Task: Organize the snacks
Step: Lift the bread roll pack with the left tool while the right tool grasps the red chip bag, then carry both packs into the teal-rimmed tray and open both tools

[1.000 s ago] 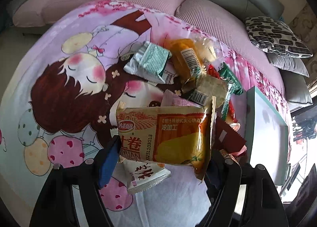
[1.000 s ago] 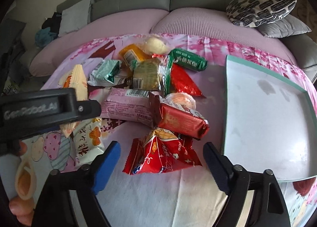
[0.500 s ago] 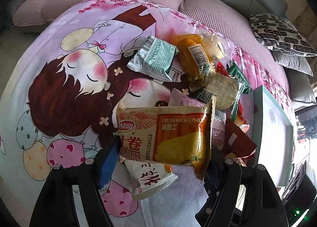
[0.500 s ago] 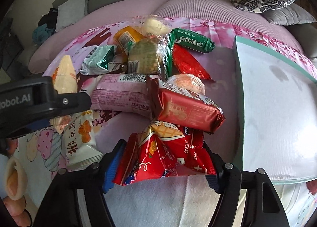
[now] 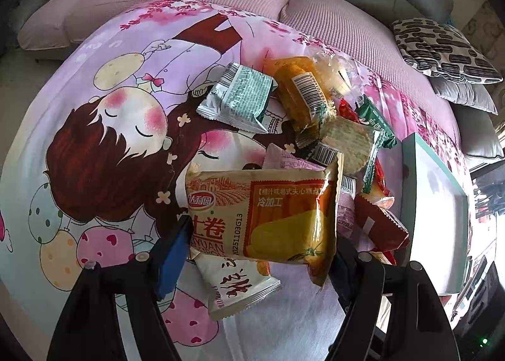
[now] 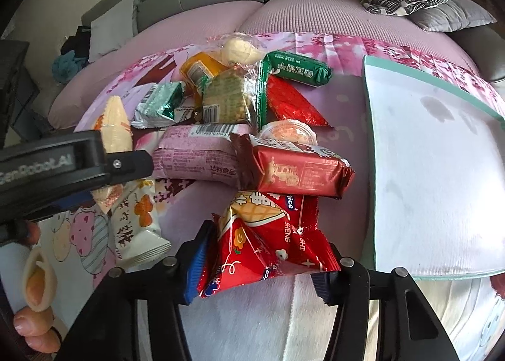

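Counting roughly a dozen snacks, we grip one yellow packet point(image 5: 277, 219) in the left tool point(image 5: 262, 253); right tool point(image 6: 258, 263) closing around one crinkled red packet point(image 6: 268, 241) at six o'clock.

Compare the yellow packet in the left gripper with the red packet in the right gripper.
The yellow packet is smooth and flat; the red packet is crumpled and puffy. The yellow packet is held clear above the other snacks by the left gripper; the red packet sits low by the cloth, with the right gripper jaws closing on it. Both are sealed foil snack packs gripped by their sides.
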`<state>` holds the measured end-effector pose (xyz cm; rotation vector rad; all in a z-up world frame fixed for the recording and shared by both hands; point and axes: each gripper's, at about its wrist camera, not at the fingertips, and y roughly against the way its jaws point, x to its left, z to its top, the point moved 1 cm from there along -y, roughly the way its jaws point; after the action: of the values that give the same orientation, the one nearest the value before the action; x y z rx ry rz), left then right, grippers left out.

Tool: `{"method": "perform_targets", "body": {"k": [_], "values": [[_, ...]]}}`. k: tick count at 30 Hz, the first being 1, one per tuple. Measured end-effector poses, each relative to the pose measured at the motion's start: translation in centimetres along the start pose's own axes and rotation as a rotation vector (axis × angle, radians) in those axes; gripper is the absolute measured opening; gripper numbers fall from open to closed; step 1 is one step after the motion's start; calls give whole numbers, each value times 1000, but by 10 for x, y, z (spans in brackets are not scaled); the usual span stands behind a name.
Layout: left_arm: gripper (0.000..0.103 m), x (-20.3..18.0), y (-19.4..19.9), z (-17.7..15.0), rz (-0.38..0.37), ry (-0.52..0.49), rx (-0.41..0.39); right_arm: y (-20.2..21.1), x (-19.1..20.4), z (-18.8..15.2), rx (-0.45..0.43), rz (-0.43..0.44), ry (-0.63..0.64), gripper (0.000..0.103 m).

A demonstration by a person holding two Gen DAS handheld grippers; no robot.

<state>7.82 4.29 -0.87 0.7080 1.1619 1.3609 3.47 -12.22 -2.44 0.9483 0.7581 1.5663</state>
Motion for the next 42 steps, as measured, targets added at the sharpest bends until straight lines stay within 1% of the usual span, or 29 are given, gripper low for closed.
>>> {"method": "perform_targets", "body": {"k": [6,11,17,21,23,25,26,29,31,33,35,40,42], "values": [[78,-3,6,-1,-2,-13,-14,14,0,-2,-26,35,-11,58],[78,-1,8,0,3,-11,-19,34,0,-3,-75,51,-18,58],[78,-6,10,-1,13,-24,-26,48,-6,2,-127,50,-43,58],[78,-11,11,-2,13,-41,-32,58,-28,9,-170,21,-109,58],[78,-14,11,-2,7,-48,-35,63,-45,12,-200,-33,-149,58],[78,-19,12,-2,9,-61,-44,66,-66,16,-219,-109,-203,58],[78,-23,12,-2,12,-73,-52,68,-77,18,-226,-133,-231,58],[78,-36,14,-2,6,-107,-69,73,-104,24,-246,-166,-301,58],[78,-49,13,-3,-19,-137,-72,75,-116,30,-253,-194,-315,58],[78,-63,10,-3,-65,-164,-50,75,-128,32,-257,-224,-331,58],[78,-80,7,-3,-92,-198,-38,74,-140,34,-254,-230,-352,58],[78,-125,-1,-1,-102,-302,-26,73,-163,39,-258,-233,-380,58],[78,-145,-5,1,-115,-339,-17,73,-173,41,-263,-248,-382,58]]}}
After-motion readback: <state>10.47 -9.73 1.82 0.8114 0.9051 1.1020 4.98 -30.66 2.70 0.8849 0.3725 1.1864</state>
